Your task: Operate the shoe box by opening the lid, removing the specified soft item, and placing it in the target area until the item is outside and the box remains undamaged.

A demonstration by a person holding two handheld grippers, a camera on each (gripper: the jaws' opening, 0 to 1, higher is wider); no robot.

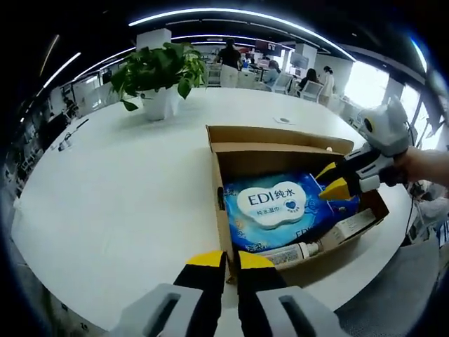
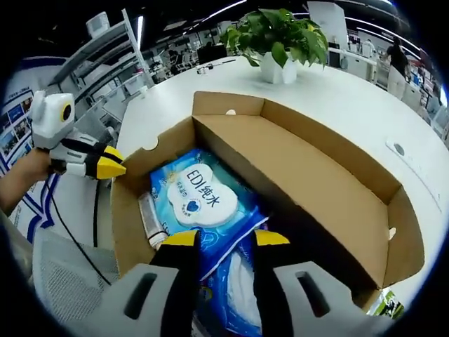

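An open brown shoe box (image 1: 223, 210) (image 2: 130, 232) lies on the white table (image 1: 126, 189), its lid (image 1: 280, 135) (image 2: 316, 175) folded back. Inside lies a soft blue pack of wet wipes (image 1: 277, 203) (image 2: 193, 193) with a white label. My left gripper (image 1: 231, 260) (image 2: 116, 161) sits at the box's near corner, jaws nearly together with the cardboard wall between them. My right gripper (image 2: 226, 240) (image 1: 331, 180) hangs over the box, open, with one end of the blue pack between its jaws.
A white tube (image 1: 309, 247) (image 2: 151, 223) lies in the box along the pack. A potted plant (image 1: 160, 77) (image 2: 280, 38) stands on the far side of the table. People stand and sit at desks beyond. The table edge (image 1: 365, 267) runs just past the box.
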